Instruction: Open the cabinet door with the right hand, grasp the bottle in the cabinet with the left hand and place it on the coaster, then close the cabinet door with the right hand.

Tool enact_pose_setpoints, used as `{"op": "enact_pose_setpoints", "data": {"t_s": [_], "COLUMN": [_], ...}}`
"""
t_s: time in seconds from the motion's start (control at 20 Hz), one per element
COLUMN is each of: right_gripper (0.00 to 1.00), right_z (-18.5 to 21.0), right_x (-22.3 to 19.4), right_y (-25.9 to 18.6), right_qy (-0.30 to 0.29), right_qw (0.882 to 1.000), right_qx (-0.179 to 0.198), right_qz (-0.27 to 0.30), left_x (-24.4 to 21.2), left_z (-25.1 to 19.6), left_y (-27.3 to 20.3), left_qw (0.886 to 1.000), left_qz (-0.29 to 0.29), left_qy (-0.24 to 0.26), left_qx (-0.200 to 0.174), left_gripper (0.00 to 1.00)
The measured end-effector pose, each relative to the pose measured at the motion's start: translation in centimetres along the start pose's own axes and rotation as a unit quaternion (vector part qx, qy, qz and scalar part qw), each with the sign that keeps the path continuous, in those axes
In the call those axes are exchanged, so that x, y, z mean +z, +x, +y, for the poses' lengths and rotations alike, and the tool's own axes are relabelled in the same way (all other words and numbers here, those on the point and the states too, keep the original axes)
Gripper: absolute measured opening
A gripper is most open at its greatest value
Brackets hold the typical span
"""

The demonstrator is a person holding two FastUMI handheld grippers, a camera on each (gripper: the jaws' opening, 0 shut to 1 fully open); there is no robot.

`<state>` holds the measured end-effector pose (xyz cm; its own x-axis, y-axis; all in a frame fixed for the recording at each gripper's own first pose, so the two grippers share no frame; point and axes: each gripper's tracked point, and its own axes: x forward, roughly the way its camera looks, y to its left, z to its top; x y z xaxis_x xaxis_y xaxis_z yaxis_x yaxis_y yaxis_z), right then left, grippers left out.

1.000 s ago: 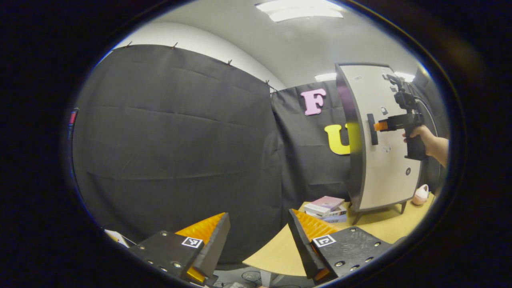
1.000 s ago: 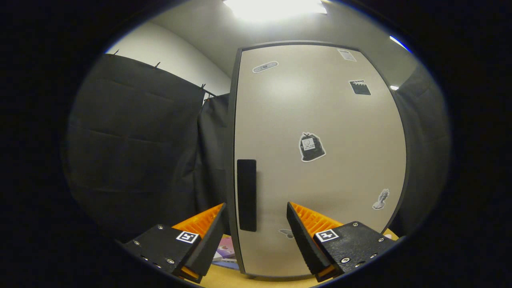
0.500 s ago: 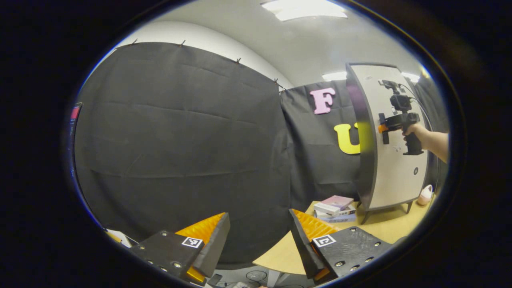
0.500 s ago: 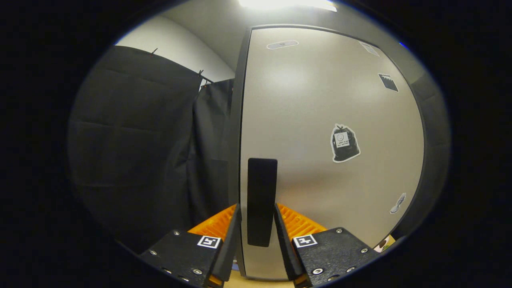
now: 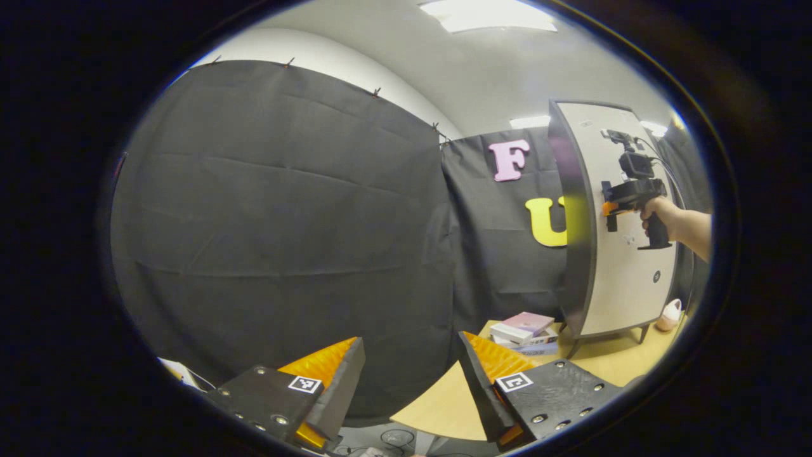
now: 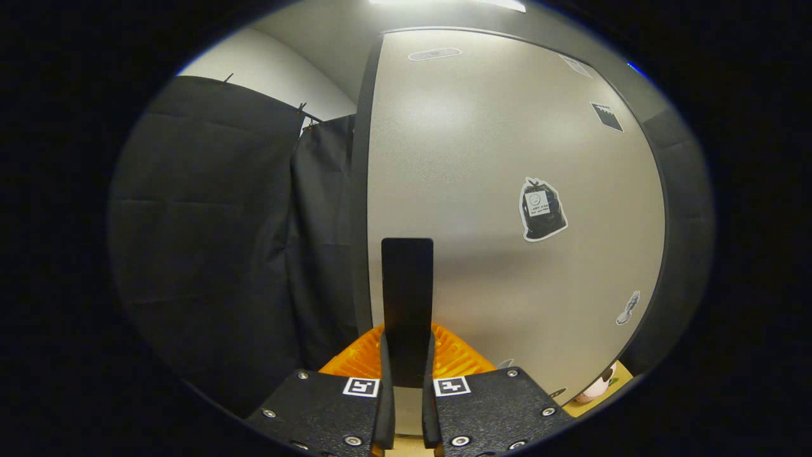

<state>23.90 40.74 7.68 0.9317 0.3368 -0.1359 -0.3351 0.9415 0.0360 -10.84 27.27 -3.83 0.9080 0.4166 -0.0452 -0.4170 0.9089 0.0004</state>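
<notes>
Handle Caught, Door Not Yet Swung

Now that my right gripper (image 6: 406, 381) has closed from spread to clenched on the black door handle (image 6: 407, 298), which stands upright between my fingers, I judge the pull can begin. Beyond the handle, the cabinet door (image 6: 507, 190) looks shut, so the bottle stays hidden behind it. My left gripper (image 5: 412, 381) hangs released, well apart from the cabinet (image 5: 625, 279), with tabletop (image 5: 444, 400) under its right finger.
</notes>
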Motion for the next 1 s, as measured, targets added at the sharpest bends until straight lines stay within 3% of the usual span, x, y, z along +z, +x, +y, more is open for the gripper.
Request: {"op": "enact_pose_setpoints", "data": {"t_s": [0.75, 1.0], "right_gripper": [0.17, 0.17], "right_z": [-0.6, -1.1], "right_x": [-0.1, -0.4], "right_y": [-2.8, -3.3], "right_qy": [-0.002, -0.006], "right_qw": [0.996, 0.994], "right_qx": [0.090, 0.110], "right_qz": [0.003, 0.004], "left_x": [2.1, 3.2], "left_z": [-7.6, -11.0], "left_y": [1.2, 1.0], "left_qw": [0.998, 0.996], "left_qz": [-0.020, -0.031], "left_qy": [0.002, 0.005], "left_qx": [-0.063, -0.083], "left_gripper": [0.87, 0.83]}}
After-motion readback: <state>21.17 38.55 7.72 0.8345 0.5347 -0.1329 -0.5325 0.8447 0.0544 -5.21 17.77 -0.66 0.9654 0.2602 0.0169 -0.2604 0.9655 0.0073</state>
